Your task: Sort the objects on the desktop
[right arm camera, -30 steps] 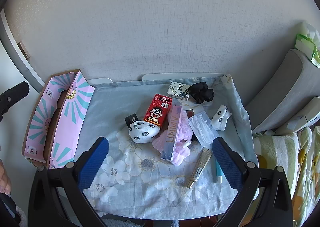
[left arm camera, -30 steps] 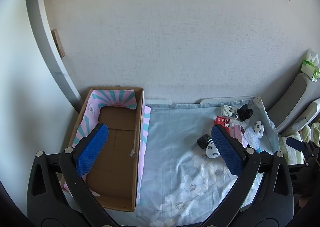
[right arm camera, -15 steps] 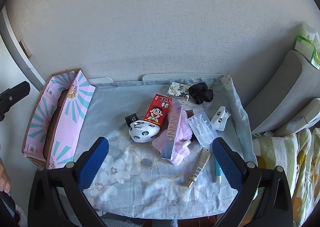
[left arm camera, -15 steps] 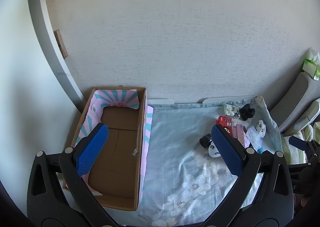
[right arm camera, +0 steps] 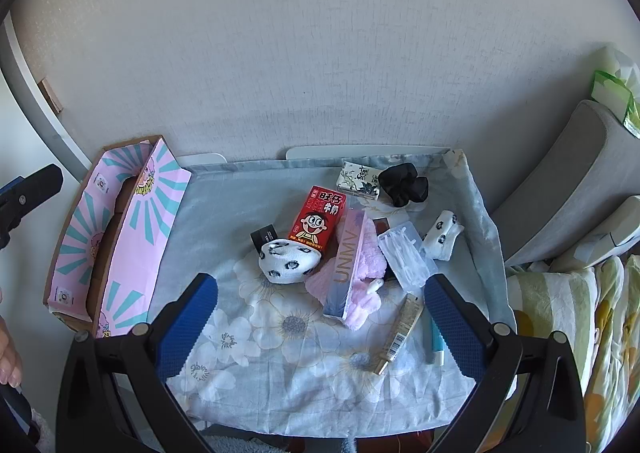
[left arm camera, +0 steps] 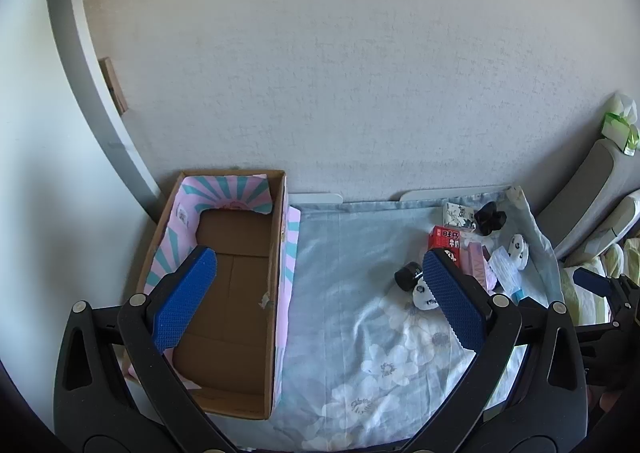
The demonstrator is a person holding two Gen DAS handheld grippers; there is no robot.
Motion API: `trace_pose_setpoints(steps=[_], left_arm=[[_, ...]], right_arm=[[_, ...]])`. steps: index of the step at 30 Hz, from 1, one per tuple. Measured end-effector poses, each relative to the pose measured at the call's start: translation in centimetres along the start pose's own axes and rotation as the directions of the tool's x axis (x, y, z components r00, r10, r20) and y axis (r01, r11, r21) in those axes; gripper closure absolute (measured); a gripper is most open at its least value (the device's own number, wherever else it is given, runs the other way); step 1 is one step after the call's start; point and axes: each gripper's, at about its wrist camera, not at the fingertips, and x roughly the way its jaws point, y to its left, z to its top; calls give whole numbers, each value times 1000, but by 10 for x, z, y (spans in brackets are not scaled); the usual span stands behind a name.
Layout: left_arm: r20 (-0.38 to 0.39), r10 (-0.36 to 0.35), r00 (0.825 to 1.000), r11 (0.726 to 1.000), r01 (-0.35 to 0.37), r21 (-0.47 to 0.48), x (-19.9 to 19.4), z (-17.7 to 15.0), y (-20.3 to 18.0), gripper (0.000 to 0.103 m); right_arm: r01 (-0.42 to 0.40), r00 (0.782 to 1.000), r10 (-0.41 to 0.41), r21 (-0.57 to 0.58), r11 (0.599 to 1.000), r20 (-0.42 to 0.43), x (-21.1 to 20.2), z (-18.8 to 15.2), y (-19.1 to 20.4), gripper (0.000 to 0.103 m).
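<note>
A small table under a blue floral cloth (right arm camera: 280,333) holds a heap of objects: a red milk carton (right arm camera: 316,219), a white spotted sock ball (right arm camera: 289,261), a pink UNMV box (right arm camera: 346,265), a black scrunchie (right arm camera: 404,181), a patterned tissue pack (right arm camera: 358,179) and a clear plastic pack (right arm camera: 404,257). An empty cardboard box with pink and teal flaps (left arm camera: 232,277) stands at the table's left end. My left gripper (left arm camera: 320,285) is open above the box and cloth. My right gripper (right arm camera: 320,305) is open above the table's front edge, short of the heap.
A gold tube (right arm camera: 400,333) and a teal tube (right arm camera: 436,341) lie near the front right. A second spotted sock (right arm camera: 442,239) lies at the right edge. A grey wall rises behind the table. Grey cushions (right arm camera: 568,181) and striped bedding (right arm camera: 560,305) lie to the right.
The left wrist view has shifted slightly, so the box and table sit a little further right in frame. The right wrist view is almost unchanged. Both grippers stay open.
</note>
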Motion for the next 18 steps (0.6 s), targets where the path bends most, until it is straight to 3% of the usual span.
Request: trace_pose_setpoints(steps=[18], left_arm=[[-14, -3, 1000, 1000, 3, -2, 1, -2, -1, 0]], right_arm=[[-2, 1000, 2, -1, 1000, -4, 2, -1, -1, 0]])
